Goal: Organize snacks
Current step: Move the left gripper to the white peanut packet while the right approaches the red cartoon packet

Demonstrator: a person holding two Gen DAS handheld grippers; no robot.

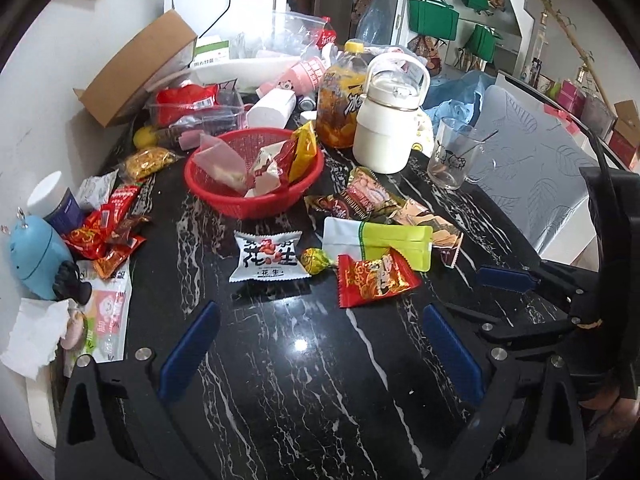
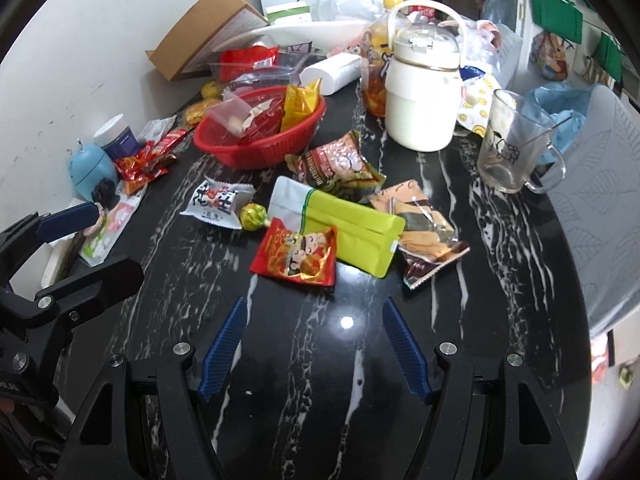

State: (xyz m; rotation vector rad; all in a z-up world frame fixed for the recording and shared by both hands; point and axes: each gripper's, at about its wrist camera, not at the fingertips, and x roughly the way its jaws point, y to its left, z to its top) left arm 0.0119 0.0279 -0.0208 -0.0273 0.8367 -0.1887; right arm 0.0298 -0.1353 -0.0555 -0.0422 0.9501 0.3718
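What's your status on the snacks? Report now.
Left gripper open, empty; right gripper open, empty. Red plastic basket part filled; red snack packet and white peanut packet loose on black marble table. Path clear.

Both the left gripper (image 1: 320, 350) and the right gripper (image 2: 314, 346) are matte black, angular frames with triangular cut-outs, round silver screws (image 2: 181, 347) and ribbed blue finger pads (image 1: 188, 350).

The table (image 2: 304, 360) is black with white streaks. The basket (image 2: 256, 152) is red. One snack bag (image 2: 352, 224) is lime green and white, one packet (image 2: 298, 258) is red and gold. The jug (image 2: 420, 112) is cream white.
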